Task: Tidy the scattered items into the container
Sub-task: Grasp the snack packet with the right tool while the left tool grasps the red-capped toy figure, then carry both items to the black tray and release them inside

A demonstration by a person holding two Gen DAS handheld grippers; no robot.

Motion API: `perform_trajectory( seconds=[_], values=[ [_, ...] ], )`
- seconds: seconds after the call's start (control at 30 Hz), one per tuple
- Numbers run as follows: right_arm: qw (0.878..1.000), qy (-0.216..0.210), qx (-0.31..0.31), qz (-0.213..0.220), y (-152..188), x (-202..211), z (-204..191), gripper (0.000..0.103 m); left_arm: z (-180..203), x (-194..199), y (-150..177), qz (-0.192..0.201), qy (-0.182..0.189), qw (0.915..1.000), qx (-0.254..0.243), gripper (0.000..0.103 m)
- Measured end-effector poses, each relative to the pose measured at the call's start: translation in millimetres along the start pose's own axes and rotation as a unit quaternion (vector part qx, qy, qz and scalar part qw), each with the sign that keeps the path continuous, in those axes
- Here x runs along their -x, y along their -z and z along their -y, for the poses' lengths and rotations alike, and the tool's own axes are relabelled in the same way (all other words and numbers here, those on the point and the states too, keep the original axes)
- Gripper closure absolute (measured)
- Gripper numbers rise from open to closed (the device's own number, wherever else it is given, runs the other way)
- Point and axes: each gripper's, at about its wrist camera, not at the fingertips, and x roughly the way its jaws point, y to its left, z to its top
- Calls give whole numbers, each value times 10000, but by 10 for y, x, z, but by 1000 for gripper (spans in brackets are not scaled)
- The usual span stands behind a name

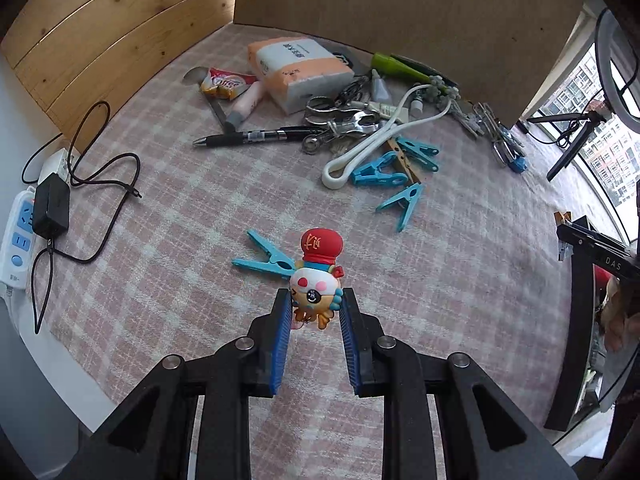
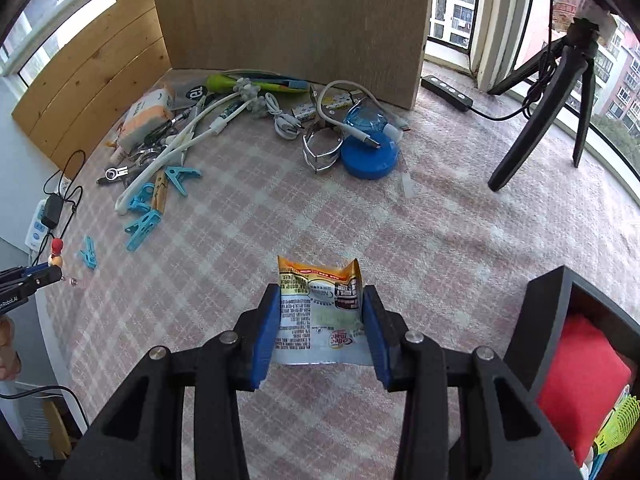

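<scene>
While both loads hang clear of the worktop (image 2: 460,240): left claw (image 1: 316,304) clamped on toy figure (image 1: 318,276); right claw (image 2: 320,312) clamped on sachet (image 2: 320,304). Black container (image 2: 560,320) just right of sachet. Step: carrying. Next: release inside container.

The black arm of the gripper (image 1: 596,250) at the right edge of the left wrist view reads "DAS", and the crinkled orange-and-white foil sachet (image 2: 320,308) shows an upside-down "Coffee mate" logo near its lower edge.
</scene>
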Motion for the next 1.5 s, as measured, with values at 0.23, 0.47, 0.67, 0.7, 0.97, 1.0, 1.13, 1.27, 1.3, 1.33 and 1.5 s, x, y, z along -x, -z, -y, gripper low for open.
perform_trajectory(
  seconds=[0.23,0.47,0.67,0.7,0.97,1.0,1.13,1.27,1.3,1.33,1.5],
  values=[
    [9966,258,-690,380,222,520,323,64,1030,-19,-165,159,516,9945,-896,80],
    [9822,693,-1596,712,717,1087,998,64,2060,23,-37,81,1048,9758,-1917,80],
    [9587,1178,-2422,916,1247,1539,1632,64,2916,110,223,-43,1573,9484,-2753,80],
    [9546,1270,-2530,924,1337,1596,1718,64,3045,126,283,-62,1630,9433,-2891,80],
    [9243,1799,-3231,945,1896,1906,2189,63,3974,287,868,-256,2003,8967,-3940,80],
    [9218,1842,-3279,937,1937,1928,2219,63,4063,317,938,-284,2079,8909,-4028,80],
    [9238,1739,-3278,946,1983,1992,2258,42,4307,421,1121,-283,2265,8775,-4217,46],
    [9202,1937,-3263,960,1990,2055,2224,34,4344,483,1190,-79,2148,8733,-4373,37],
    [9205,1927,-3257,969,1987,2059,2216,34,4332,482,1197,-68,2110,8723,-4411,37],
    [9205,1900,-3270,984,1983,2051,2215,34,4310,473,1185,-68,2087,8738,-4391,37],
    [9224,1737,-3308,974,1921,1973,2178,34,4177,398,1085,-110,1972,8863,-4189,44]
  ],
)
